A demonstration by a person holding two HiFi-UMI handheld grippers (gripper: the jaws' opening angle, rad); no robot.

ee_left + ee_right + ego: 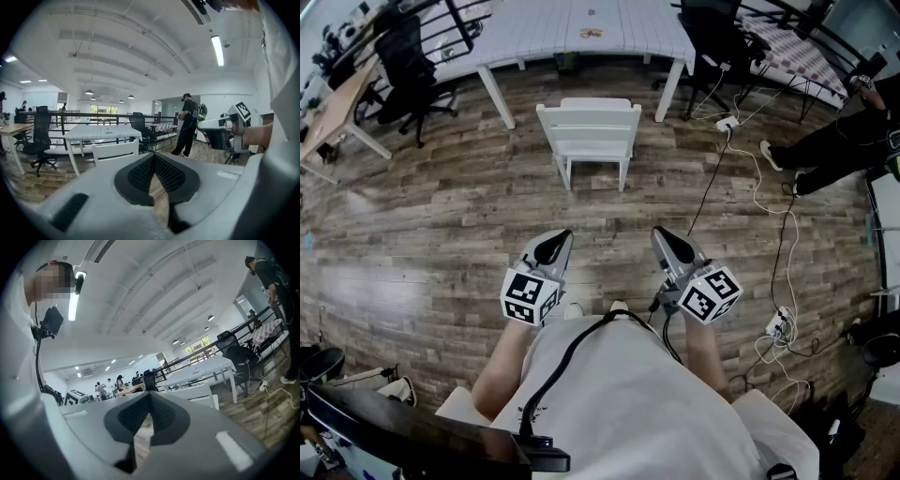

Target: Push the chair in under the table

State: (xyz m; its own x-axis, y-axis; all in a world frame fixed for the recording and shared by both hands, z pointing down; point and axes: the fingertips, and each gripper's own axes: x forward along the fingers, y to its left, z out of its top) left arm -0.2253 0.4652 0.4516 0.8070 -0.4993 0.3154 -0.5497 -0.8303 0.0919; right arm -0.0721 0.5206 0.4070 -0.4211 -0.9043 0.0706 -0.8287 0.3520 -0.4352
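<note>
Left gripper: jaws together, nothing between them; the left gripper view confirms the dark pads meet at the tip. Right gripper: jaws likewise closed and empty, pads meeting in the right gripper view. Both grippers are held side by side in front of the person's body, above the wooden floor, and point toward the chair.

White chair: upright on the floor, well ahead of both grippers and touched by neither. Its backrest faces the person and its seat faces the white slatted surface. The chair stands just short of that surface's near edge, in line with the gap between the two front legs, and is not under it.

A black office chair stands to the left; a white cable trails over the floor to the right
</note>
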